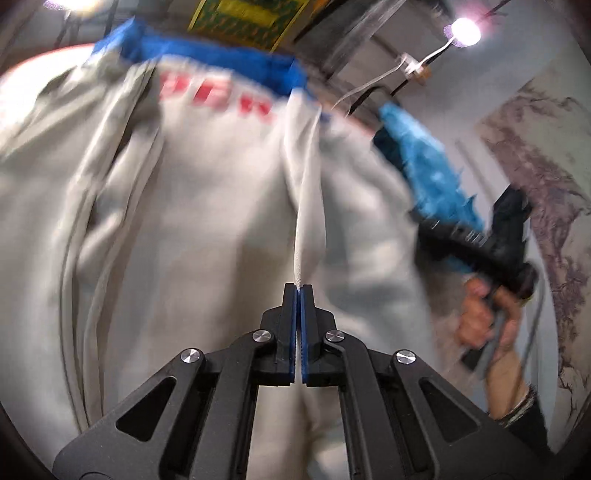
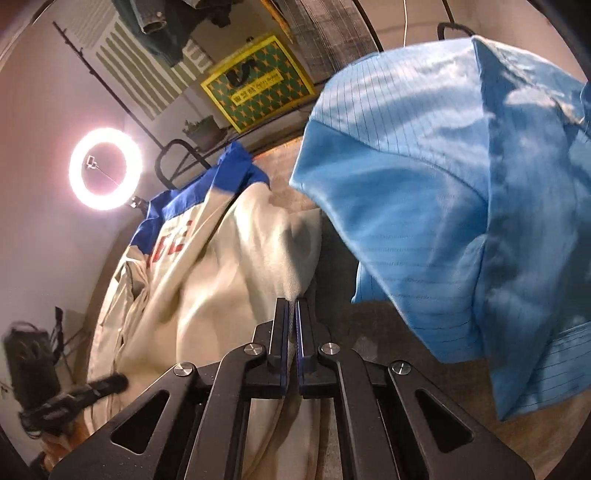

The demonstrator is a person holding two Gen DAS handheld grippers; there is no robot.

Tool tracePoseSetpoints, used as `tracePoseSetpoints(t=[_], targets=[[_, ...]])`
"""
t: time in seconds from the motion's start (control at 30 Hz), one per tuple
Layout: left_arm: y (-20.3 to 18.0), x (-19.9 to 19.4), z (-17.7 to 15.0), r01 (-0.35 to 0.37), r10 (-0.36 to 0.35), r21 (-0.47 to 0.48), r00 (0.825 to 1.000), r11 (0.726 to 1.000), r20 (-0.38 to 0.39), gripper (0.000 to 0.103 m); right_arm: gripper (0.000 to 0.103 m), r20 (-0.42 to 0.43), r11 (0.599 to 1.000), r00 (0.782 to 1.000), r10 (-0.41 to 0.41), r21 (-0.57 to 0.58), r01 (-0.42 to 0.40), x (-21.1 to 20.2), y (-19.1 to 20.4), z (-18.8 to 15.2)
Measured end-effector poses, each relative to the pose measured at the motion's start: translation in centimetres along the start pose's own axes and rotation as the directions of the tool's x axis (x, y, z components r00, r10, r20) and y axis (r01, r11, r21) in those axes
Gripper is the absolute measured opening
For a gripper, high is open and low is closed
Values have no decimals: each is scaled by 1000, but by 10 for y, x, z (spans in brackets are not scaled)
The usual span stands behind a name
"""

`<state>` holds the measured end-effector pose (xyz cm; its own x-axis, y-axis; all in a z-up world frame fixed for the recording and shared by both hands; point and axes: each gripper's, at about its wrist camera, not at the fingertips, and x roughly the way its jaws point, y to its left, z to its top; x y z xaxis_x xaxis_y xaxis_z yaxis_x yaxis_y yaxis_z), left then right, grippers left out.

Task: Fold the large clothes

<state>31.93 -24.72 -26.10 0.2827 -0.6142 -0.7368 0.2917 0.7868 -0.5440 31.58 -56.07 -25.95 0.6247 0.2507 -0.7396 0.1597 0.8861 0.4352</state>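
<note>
Both grippers, left gripper (image 1: pixel 298 286) and right gripper (image 2: pixel 292 300), pinch jacket (image 1: pixel 207 221) hem between closed fingers. Risk: thin fabric slips out when lifted.

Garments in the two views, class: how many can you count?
3: a cream jacket with blue collar spread on the table, a light-blue striped garment bunched beside it, and dark denim hanging behind. More may be hidden.

Both grippers (image 1: pixel 298 286) (image 2: pixel 292 301) are black, with blue-lined fingers and round silver screws; the right hand (image 1: pixel 487 317) wears a wristband (image 1: pixel 517 408).
</note>
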Motion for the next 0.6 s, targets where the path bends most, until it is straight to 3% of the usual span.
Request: tracePoseSetpoints(t=[0.2,0.3,0.43,0.53,0.57,0.6], targets=[[-7,17,2,-30,30,-7,1000,1000,-7,0,2,14,989,989,-148,27,148,2,-10,2],[-4,12,3,-15,15,-16,1000,1000,-22,0,5,-11,989,992,-129,76,130,-9,-15,5],[-9,-17,-8,-14,16,38,999,999,-36,2,7,-27,998,999,-37,54,39,-47,-5,-2],[-16,-40,-29,28,-24,61,998,998,-65,21,7,-56,999,998,37,18,-36,-83,14,-19],[-19,-51,-41,48,-43,68,996,997,-73,34,7,-63,999,997,51,4,-51,-93,19,-25],[-23,-57,-49,60,-54,76,996,995,-77,41,7,-71,997,995,68,-22,-69,-112,29,-37]])
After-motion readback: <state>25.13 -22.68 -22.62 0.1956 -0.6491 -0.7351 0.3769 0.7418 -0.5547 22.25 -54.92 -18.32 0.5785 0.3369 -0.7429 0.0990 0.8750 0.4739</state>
